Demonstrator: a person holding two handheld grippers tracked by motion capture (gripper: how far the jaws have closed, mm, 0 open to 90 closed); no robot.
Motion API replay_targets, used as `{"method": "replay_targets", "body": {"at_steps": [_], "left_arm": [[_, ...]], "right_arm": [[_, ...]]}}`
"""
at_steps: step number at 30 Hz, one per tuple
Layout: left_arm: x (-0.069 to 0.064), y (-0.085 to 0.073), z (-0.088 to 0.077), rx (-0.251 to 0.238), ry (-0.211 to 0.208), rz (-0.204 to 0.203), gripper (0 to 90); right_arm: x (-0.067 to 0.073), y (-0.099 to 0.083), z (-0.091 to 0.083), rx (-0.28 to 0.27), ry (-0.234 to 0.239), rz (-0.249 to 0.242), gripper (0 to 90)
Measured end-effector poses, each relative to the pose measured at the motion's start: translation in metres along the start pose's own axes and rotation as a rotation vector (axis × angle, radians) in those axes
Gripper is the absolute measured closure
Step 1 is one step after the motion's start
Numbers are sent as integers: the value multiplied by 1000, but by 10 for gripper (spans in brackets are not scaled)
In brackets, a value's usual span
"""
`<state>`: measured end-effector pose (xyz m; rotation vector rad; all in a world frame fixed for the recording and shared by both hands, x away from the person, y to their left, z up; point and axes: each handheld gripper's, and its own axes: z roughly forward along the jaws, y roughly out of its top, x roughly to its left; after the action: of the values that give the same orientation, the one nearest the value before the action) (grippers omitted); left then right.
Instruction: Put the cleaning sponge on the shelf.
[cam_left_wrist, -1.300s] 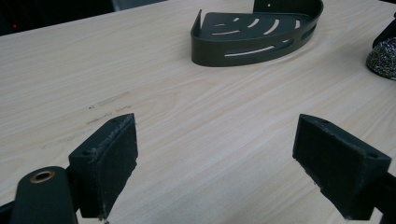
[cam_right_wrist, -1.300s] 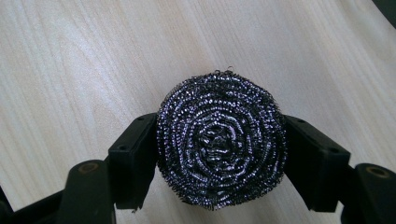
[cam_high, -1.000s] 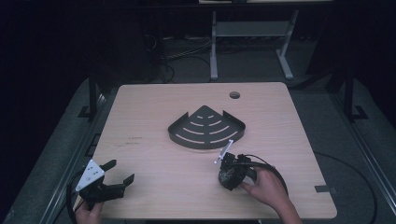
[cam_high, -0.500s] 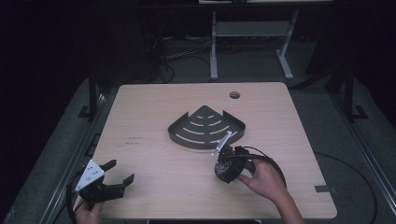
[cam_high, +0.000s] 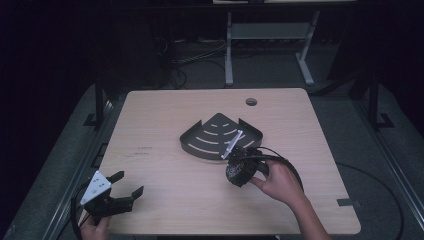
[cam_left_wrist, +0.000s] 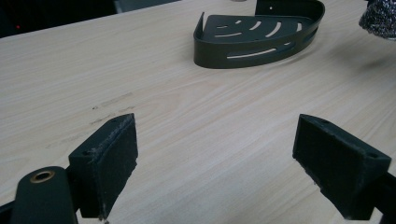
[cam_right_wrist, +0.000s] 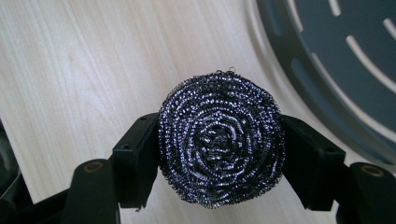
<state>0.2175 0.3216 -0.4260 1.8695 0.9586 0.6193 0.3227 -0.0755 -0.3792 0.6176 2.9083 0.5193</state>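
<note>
Steel-wool scourer (cam_right_wrist: 221, 137) sat pinched in my right gripper (cam_right_wrist: 219, 158), lifted; I judged next came lowering it into the dark corner tray (cam_high: 200, 145).

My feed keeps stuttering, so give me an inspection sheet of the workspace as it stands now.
Surface: light wood table, with a round hole near the far edge.
Job's things: steel wool scourer clamped between the pads, off the table; dark slotted corner tray mid-table, nothing in it.
Clutter: nothing seen.
Grippers: right hand-held gripper shut on the scourer beside the tray's rim; left hand-held gripper open with nothing between its pads, at the near left corner.
Cables: black cable loops from the right gripper.
Surroundings: dark floor, white stand and loose cables behind the table.
</note>
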Motion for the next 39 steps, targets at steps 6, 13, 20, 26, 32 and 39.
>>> {"method": "replay_targets", "body": {"at_steps": [6,13,20,26,32,39], "left_arm": [[0,0,0,-2,0,-2,133],[-1,0,1,-1,-3,0,133],[-1,1,1,-2,-3,1,133],[0,1,1,-5,-4,-1,133],[-1,1,1,-2,-5,4,132],[-1,1,1,-3,-5,3,132]], "right_arm": [[-5,6,-2,11,-2,-2,327],[-16,21,-6,15,-4,-9,326],[-30,36,-4,20,12,-15,326],[-41,47,-2,40,4,-12,326],[-49,55,-1,45,7,-11,326],[-62,67,0,29,8,7,326]]}}
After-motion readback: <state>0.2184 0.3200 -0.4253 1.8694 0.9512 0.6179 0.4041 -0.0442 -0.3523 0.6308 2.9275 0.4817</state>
